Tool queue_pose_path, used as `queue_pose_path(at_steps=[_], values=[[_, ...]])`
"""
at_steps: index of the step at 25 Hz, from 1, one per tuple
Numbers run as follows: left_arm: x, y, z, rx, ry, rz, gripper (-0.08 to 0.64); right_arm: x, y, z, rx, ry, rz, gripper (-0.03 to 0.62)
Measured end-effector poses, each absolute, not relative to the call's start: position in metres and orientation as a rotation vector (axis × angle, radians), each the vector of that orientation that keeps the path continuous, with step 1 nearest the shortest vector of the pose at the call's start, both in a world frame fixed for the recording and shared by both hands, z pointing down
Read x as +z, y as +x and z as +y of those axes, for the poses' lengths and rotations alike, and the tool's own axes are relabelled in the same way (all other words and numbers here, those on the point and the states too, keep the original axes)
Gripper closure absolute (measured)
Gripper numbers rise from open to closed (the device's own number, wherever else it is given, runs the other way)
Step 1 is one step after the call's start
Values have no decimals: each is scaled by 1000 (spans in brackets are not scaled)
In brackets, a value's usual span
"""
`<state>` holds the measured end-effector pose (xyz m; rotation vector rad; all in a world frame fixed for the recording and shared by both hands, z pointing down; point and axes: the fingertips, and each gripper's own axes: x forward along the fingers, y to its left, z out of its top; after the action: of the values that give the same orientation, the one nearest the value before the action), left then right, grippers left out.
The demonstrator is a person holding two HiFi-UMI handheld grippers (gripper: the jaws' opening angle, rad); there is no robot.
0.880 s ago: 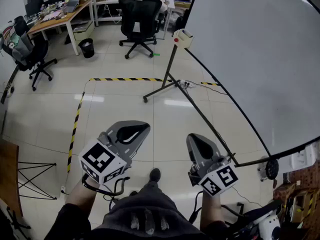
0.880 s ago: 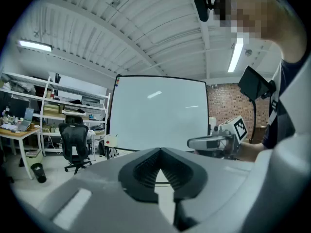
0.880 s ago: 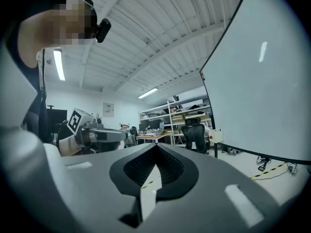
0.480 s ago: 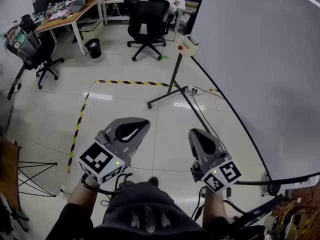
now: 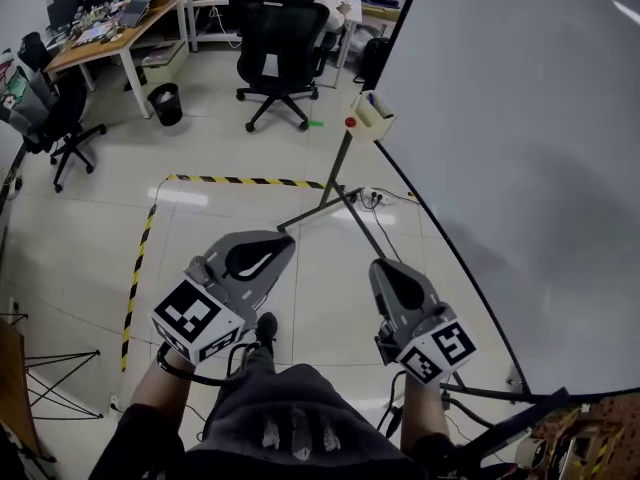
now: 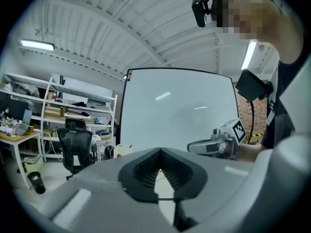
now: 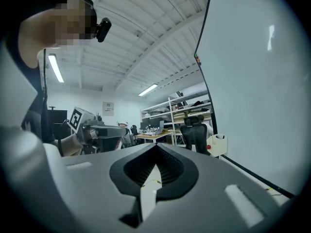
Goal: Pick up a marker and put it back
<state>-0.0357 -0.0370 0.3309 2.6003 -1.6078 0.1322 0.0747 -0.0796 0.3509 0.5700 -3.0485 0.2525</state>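
Observation:
A small cream holder box [image 5: 372, 116] hangs at the near corner of the whiteboard [image 5: 520, 148], with a red dot on its side. Something small and dark sticks out of its top, too small to tell as a marker. My left gripper [image 5: 264, 252] and right gripper [image 5: 386, 272] are held side by side low in the head view, both shut and empty, well short of the box. The left gripper view shows its jaws [image 6: 160, 150] meeting at the tip, with the box [image 6: 122, 150] beyond. In the right gripper view the jaws [image 7: 156, 145] are also together, the box [image 7: 217, 143] to their right.
The whiteboard's stand legs [image 5: 325, 200] and a cable [image 5: 385, 230] cross the tiled floor ahead. Yellow-black tape [image 5: 240, 180] marks the floor. A black office chair [image 5: 275, 53], a desk [image 5: 110, 33] and a bin [image 5: 166, 104] stand further back.
The person has stepped forward: the holder box and stand sit lower and nearer in the head view, and a foot now shows under the left gripper. Both grippers stay shut and empty.

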Motion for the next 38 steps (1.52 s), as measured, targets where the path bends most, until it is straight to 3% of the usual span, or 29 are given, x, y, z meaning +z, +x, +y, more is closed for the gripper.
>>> queue_pose_path(at_steps=[11,28,38], values=[[331,-107,-174,112,2715,-1404,554,346,6,-197,244,785,-3002,592],[345,-123,-362,158,2620,-1447,554,368,-23,-393,319,724,-2994,592],[366,-141,-433,173,2603,-1398,554,387,-55,-453,334,685,-2956,592]])
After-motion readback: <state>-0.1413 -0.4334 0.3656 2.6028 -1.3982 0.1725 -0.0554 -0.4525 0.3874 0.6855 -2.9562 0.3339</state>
